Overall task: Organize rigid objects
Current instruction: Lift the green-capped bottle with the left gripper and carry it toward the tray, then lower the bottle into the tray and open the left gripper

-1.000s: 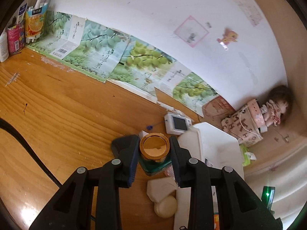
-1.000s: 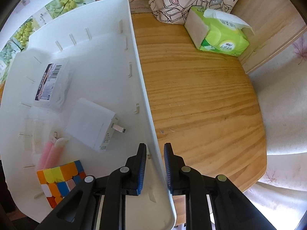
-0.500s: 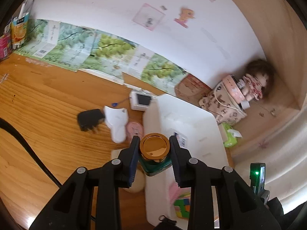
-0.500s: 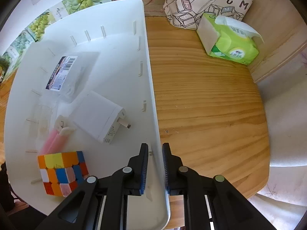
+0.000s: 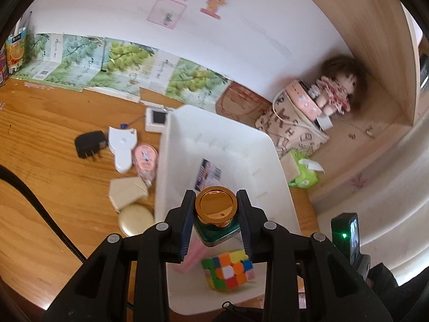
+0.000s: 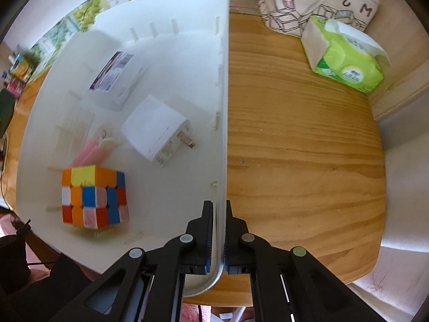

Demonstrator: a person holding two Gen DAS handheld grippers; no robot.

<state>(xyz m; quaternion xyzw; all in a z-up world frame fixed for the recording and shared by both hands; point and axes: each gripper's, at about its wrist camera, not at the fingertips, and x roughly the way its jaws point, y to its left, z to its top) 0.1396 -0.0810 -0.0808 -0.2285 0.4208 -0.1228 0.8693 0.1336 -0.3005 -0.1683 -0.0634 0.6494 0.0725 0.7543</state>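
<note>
My left gripper (image 5: 215, 209) is shut on a green bottle with a gold cap (image 5: 216, 205) and holds it above the white bin (image 5: 171, 145). Below it in the bin lie a colour cube (image 5: 228, 272), a pink item and a barcoded clear box (image 5: 207, 173). In the right wrist view my right gripper (image 6: 219, 214) is shut on the bin's right wall (image 6: 224, 107), one finger inside and one outside. The colour cube (image 6: 93, 196), a white plug adapter (image 6: 158, 131) and the clear box (image 6: 118, 76) sit inside the bin.
Left of the bin on the wooden table lie a black plug (image 5: 89, 143), a white flat item (image 5: 123, 147), a pink tin (image 5: 146, 157), a beige case (image 5: 127, 189) and a gold compact (image 5: 135, 220). A green tissue pack (image 6: 346, 59) and a printed bag (image 6: 316, 2) stand right of the bin.
My left gripper carried the bottle to the right, from over the table to above the bin. The right gripper's jaws closed onto the bin's wall.
</note>
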